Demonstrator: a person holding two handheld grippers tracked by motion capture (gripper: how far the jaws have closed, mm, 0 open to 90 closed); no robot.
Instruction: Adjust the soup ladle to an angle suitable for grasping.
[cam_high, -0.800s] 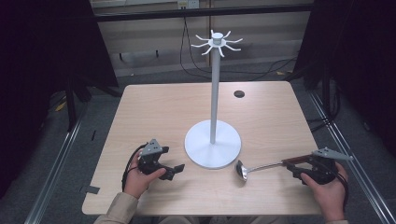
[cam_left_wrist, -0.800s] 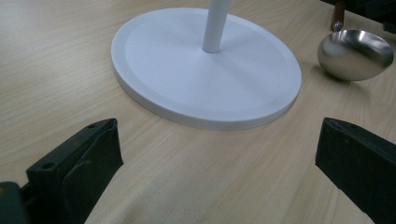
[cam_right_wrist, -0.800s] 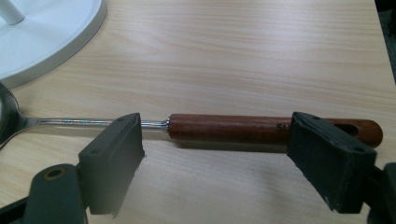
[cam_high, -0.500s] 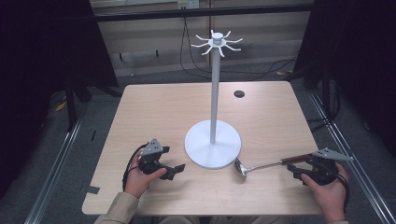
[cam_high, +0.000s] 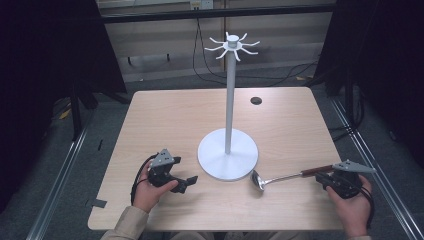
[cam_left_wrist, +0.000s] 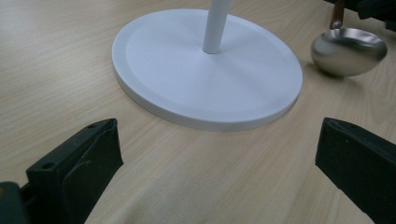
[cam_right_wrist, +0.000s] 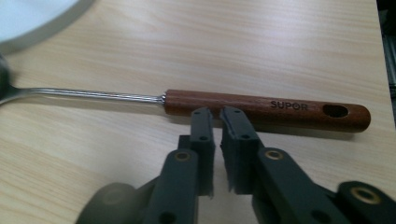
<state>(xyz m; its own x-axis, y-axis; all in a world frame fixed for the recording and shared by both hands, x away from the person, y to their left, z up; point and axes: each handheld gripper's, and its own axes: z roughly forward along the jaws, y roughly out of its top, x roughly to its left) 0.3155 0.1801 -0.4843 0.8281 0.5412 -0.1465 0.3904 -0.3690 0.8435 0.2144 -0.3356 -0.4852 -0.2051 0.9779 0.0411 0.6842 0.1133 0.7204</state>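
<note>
Right gripper (cam_right_wrist: 215, 114) jaws closed empty, tips just short of ladle (cam_right_wrist: 266, 108) handle; nothing shifted, no grasp yet. Left gripper (cam_left_wrist: 217, 154) wide open, empty.

soft even overhead light, dark surroundings (near edges slightly blurred)

Ladle (cam_high: 287, 177): steel bowl, thin steel shaft, reddish-brown wooden handle (cam_right_wrist: 266, 109) stamped "SUPOR", oval hanging hole near handle end. Lies flat on tabletop (cam_high: 180, 120), at near right. Bowl (cam_left_wrist: 349, 50) rests just beside rim of white round stand base (cam_left_wrist: 205, 84), rounded underside facing left gripper view; contact with base cannot be told. Handle points away from base toward right edge of tabletop.
</note>
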